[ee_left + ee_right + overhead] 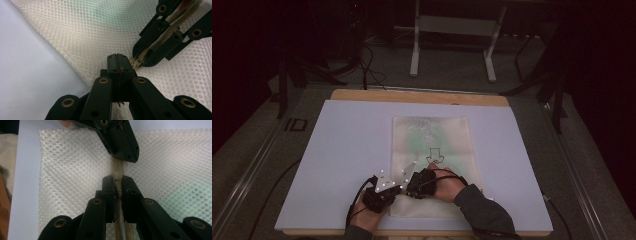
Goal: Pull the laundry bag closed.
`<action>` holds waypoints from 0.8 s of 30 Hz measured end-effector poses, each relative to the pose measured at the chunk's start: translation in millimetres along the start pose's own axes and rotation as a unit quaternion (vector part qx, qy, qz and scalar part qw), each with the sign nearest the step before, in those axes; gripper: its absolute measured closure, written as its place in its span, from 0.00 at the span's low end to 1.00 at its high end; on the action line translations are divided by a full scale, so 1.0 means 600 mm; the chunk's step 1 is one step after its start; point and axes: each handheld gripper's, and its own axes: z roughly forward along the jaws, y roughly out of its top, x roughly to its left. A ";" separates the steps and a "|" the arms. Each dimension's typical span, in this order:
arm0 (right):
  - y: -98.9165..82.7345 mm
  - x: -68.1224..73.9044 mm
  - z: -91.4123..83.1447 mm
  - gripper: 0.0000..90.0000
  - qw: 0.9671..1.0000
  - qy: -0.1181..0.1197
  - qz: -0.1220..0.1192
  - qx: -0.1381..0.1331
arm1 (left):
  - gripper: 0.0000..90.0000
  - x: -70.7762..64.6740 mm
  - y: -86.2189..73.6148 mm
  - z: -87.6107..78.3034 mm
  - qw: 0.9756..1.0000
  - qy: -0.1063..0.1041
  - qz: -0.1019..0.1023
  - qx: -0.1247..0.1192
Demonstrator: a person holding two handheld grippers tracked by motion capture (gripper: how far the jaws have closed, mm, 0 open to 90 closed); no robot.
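Note:
A white mesh bag (432, 140) lies flat on the white board (337, 165), with something green showing faintly through it (197, 192). A beige zipper (117, 167) runs along the bag. My right gripper (117, 181) is shut on the zipper, which passes between its jaws; its clamped tips (136, 61) also show in the left gripper view. My left gripper (117, 58) is shut, its tips on the mesh (87, 32) right beside the right gripper. Whether it pinches fabric I cannot tell. In the high view both grippers (399, 189) (410, 188) meet tip to tip at the bag's near end.
A black arrow mark (434, 156) shows on the bag's middle. The board rests on a wooden tabletop (412, 96). Beyond it stand a white metal frame (452, 35) and loose cables (367, 70) on the floor. Bare board lies left of the bag (25, 75).

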 end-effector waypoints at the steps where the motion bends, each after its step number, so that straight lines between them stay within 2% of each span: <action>1: -0.001 0.000 0.000 0.91 1.000 0.000 -0.001 0.001 | 0.99 0.000 0.000 0.000 1.000 0.000 0.000 -0.001; 24: -0.020 -0.005 -0.015 0.91 1.000 0.010 -0.001 0.023 | 0.99 0.001 0.000 0.000 1.000 -0.002 -0.005 -0.001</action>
